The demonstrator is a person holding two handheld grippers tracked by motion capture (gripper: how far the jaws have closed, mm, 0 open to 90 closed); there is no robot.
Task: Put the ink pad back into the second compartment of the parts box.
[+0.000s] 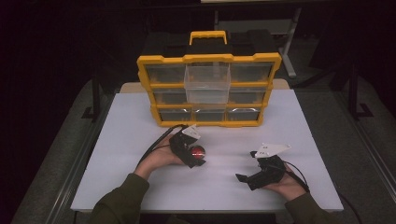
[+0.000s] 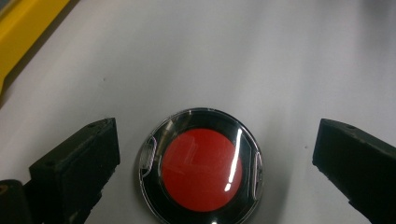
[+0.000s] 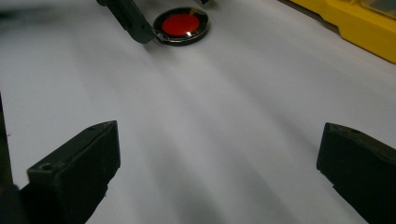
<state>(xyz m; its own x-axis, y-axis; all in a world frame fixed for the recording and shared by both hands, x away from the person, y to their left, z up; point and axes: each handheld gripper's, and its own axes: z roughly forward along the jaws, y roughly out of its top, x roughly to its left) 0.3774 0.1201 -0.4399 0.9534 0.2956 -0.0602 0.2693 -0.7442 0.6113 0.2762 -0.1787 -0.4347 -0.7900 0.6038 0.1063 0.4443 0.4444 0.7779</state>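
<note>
A round red disc in a clear, black-rimmed case (image 1: pixel 198 152) (image 2: pixel 201 168) (image 3: pixel 181 25) lies flat on the white table (image 1: pixel 140 140). My left gripper (image 1: pixel 195 156) (image 2: pixel 215 163) is open and straddles it, one jaw on each side with a gap between jaw and case. In the right gripper view one left jaw sits close against the case's edge. My right gripper (image 1: pixel 245 177) (image 3: pixel 217 172) is open over bare table at the front right, pointing toward the disc, nothing between its jaws.
A yellow organiser box (image 1: pixel 209 88) (image 3: pixel 364 23) (image 2: pixel 18 32) with clear drawers stands upright at the table's back; its top middle drawer (image 1: pixel 207 84) is pulled out. White table surface lies between the two grippers and in front of the box.
</note>
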